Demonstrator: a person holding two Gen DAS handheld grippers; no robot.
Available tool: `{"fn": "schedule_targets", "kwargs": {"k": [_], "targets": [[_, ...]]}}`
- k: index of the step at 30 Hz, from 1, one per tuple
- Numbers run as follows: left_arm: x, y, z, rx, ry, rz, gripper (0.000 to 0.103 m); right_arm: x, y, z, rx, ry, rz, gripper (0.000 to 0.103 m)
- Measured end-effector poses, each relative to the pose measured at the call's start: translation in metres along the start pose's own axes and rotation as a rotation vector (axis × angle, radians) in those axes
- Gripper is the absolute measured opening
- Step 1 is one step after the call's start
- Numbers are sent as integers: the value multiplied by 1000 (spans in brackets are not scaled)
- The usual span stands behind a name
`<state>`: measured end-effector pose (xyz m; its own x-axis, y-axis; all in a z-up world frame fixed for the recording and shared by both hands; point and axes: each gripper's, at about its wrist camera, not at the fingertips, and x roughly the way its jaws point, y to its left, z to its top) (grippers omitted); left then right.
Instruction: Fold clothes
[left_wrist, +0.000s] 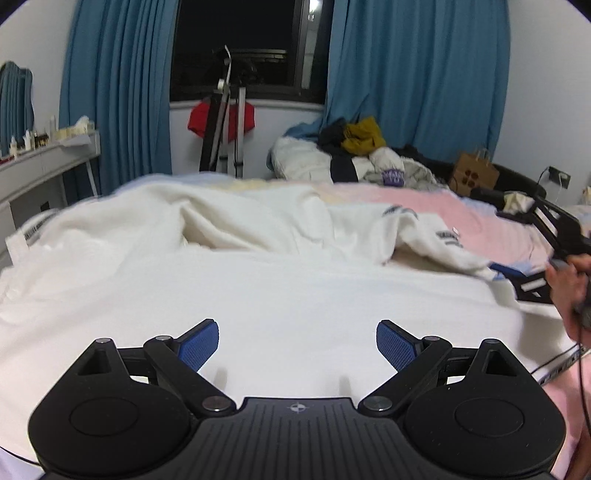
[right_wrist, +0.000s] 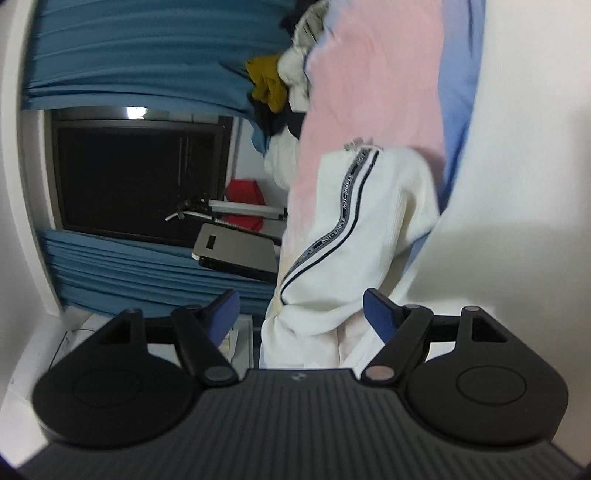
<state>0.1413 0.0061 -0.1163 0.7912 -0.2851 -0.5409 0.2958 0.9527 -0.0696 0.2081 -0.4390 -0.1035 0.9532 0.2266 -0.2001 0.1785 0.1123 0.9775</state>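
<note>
A white garment (left_wrist: 258, 280) lies spread on the bed, its far part rumpled, with a striped sleeve (left_wrist: 443, 240) trailing to the right. My left gripper (left_wrist: 297, 345) is open and empty just above the flat white cloth. My right gripper (right_wrist: 301, 317) is open, rolled sideways; the white sleeve with a dark striped band (right_wrist: 354, 221) lies between its blue pads (right_wrist: 378, 314), not clamped. The right gripper also shows in the left wrist view (left_wrist: 554, 236), held in a hand.
A pink and blue bedcover (left_wrist: 491, 221) lies under the garment. A pile of clothes (left_wrist: 354, 155) and a paper bag (left_wrist: 474, 173) sit at the far side. Blue curtains (left_wrist: 413, 74), a dark window, a stand with a red cloth (left_wrist: 221, 122) and a white shelf (left_wrist: 44, 155) lie beyond.
</note>
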Motion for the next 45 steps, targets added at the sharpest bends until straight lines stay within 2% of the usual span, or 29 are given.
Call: {"fn": "schedule_targets", "kwargs": {"k": [1, 4, 8, 12, 13, 15, 17, 21, 24, 27, 31, 32, 34, 35, 36, 37, 38, 40, 45], "targets": [[5, 3, -1, -11, 10, 4, 94, 8, -5, 5, 31, 1, 1, 77], [20, 12, -2, -42, 39, 17, 94, 34, -20, 13, 117, 7, -77, 77], [40, 22, -3, -67, 78, 43, 94, 66, -23, 16, 85, 27, -149, 75], [58, 22, -8, -20, 102, 83, 94, 79, -18, 25, 66, -31, -124, 71], [62, 23, -8, -14, 109, 87, 94, 81, -17, 27, 55, -45, -124, 67], [69, 24, -9, -14, 122, 83, 94, 80, -14, 32, -3, -83, -150, 41], [71, 27, -9, -17, 123, 78, 94, 80, -10, 39, -71, -128, -181, 25], [74, 31, -10, -17, 127, 83, 94, 74, -3, 54, -143, -216, -200, 10], [75, 35, -11, -24, 133, 88, 94, 63, 8, 67, -180, -269, -170, 8], [75, 37, -9, -20, 129, 94, 94, 52, 30, 71, -297, -317, -113, 8], [73, 41, -8, -18, 127, 95, 94, 29, 57, 74, -497, -440, 27, 7], [72, 42, -8, -20, 128, 91, 94, 24, 59, 76, -527, -466, 40, 7], [72, 44, -6, -26, 127, 84, 94, 20, 39, 90, -465, -487, -78, 8], [71, 45, -5, -30, 126, 80, 94, 21, 22, 98, -410, -464, -169, 8], [71, 46, -5, -32, 127, 76, 94, 23, 4, 106, -357, -433, -264, 8], [71, 46, -4, -33, 128, 70, 94, 26, -15, 113, -304, -375, -375, 8], [71, 46, -4, -30, 128, 67, 94, 29, -34, 117, -251, -310, -448, 6], [70, 46, -4, -21, 130, 65, 94, 25, -43, 121, -245, -285, -413, 6], [70, 41, -5, -15, 130, 64, 94, 23, -18, 121, -395, -257, -452, 9]]}}
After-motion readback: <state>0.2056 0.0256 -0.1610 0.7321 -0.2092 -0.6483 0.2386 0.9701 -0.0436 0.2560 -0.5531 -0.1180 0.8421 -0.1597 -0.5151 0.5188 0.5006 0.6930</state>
